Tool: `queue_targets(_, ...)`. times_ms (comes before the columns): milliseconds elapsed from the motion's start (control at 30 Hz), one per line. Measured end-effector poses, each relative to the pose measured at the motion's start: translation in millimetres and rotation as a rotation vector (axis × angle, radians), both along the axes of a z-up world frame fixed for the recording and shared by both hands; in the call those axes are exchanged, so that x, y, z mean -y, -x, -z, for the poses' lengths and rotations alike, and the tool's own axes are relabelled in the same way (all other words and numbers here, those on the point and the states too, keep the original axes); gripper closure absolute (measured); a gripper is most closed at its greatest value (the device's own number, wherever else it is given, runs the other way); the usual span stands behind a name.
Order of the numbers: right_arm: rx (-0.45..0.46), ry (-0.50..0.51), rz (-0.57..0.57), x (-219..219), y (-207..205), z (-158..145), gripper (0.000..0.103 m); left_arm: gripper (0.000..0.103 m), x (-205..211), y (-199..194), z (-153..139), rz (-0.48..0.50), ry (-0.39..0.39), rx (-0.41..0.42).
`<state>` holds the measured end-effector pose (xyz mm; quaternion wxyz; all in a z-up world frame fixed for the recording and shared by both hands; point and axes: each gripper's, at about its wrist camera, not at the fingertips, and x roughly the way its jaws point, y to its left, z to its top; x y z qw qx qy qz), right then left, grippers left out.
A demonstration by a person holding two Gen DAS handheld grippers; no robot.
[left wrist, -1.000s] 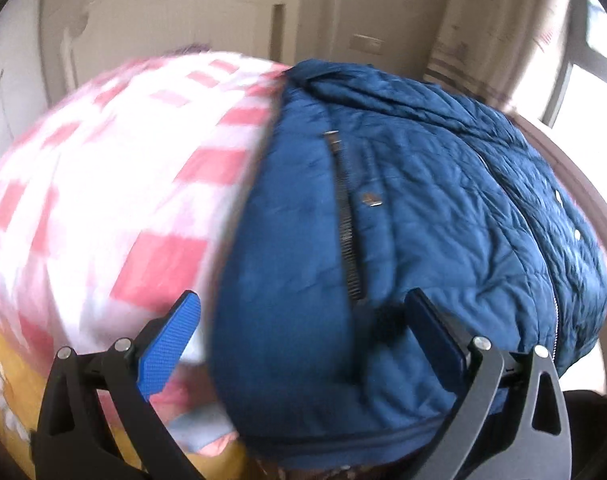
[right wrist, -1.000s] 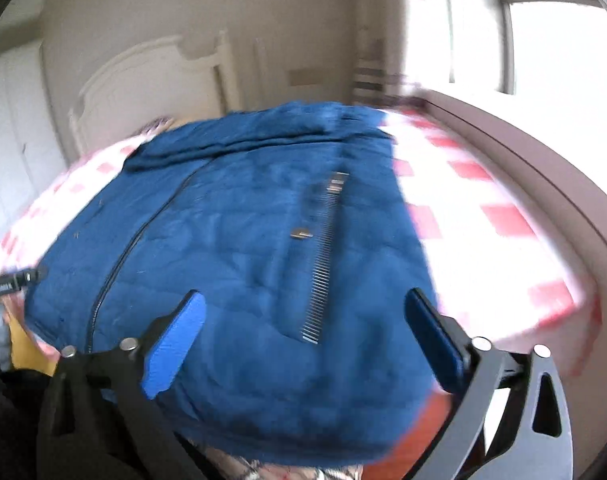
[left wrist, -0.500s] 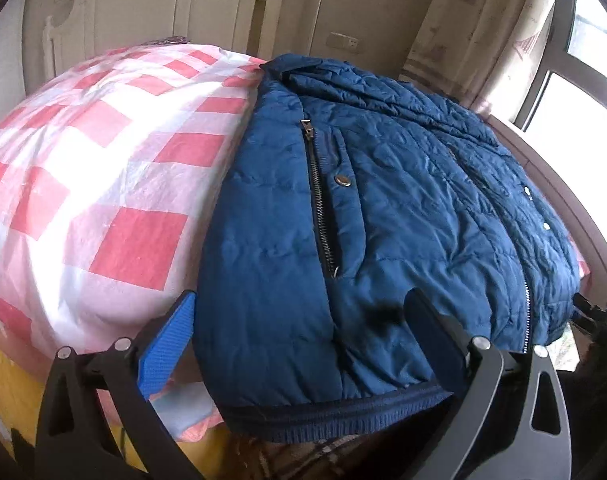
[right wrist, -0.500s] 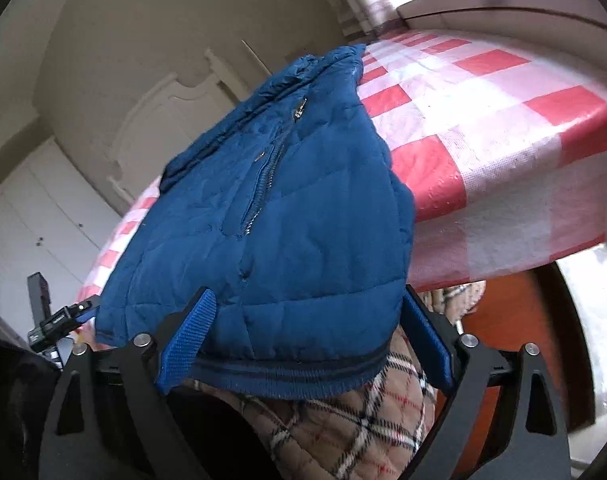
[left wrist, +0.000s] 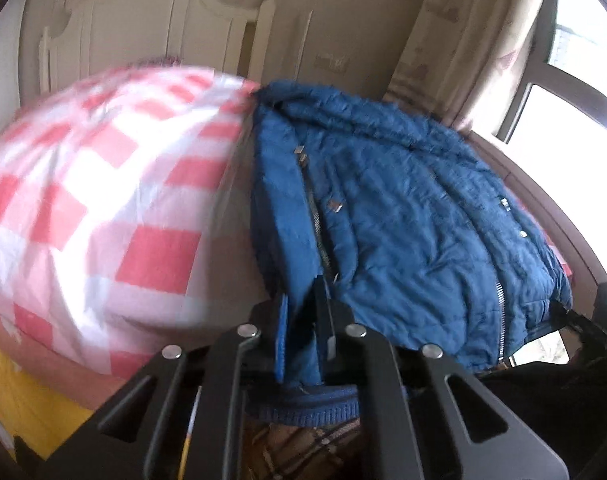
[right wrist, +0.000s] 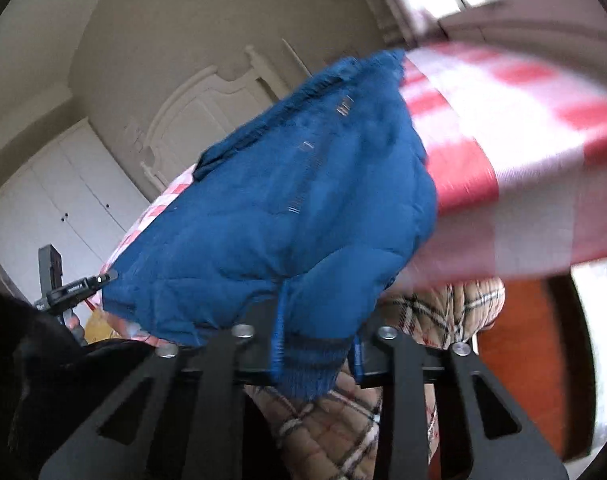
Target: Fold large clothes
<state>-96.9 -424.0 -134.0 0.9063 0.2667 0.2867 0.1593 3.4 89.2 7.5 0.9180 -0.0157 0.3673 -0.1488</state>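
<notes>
My left gripper (left wrist: 303, 344) has just clamped shut on the bottom hem of the blue quilted jacket (left wrist: 403, 232), low in the centre of the left wrist frame; the blue pads pinch a fold of fabric just above the ribbed hem band (left wrist: 303, 408), beside the lower end of a zipper. My right gripper (right wrist: 317, 352) has just been closing too, and its pads now press on the ribbed hem at the jacket's other bottom corner, low in the centre of the right wrist frame, with a thick bunch of fabric between them.

The jacket lies on the red-and-white checked bedspread (left wrist: 103, 200), collar toward the white headboard (left wrist: 143, 32) at the top of the frame, its hem overhanging the near edge of the bed. In the left view the whole left half is bare bedspread, open room beside the jacket's long left edge. The jacket's right side runs close to the bed's dark brown rim (left wrist: 551, 216), with the window (left wrist: 575, 52) beyond. In the right view, a plaid quilted lining (right wrist: 343, 432) hangs below the hem, and bare bedspread spreads to the right of the jacket.
</notes>
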Motion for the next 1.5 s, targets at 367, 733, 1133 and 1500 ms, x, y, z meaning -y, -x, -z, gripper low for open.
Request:
queue_targets(367, -0.055, 0.011, 0.056, 9, -5, 4, 0.048, 0.024, 10, -9, 28, -0.025, -0.107, -0.056)
queue_targets(733, 0.045, 0.082, 0.056, -7, 3, -8, 0.083, 0.095, -2, 5, 2, 0.015, 0.066, 0.011)
queue_targets(1133, 0.560, -0.076, 0.053, 6, 61, -167, 0.086, 0.096, -45, 50, -136, 0.154, 0.576, 0.296)
queue_targets(1500, 0.581, -0.034, 0.088, 24, 3, -235, 0.085, 0.075, -47, -6, -178, 0.024, 0.611, 0.405)
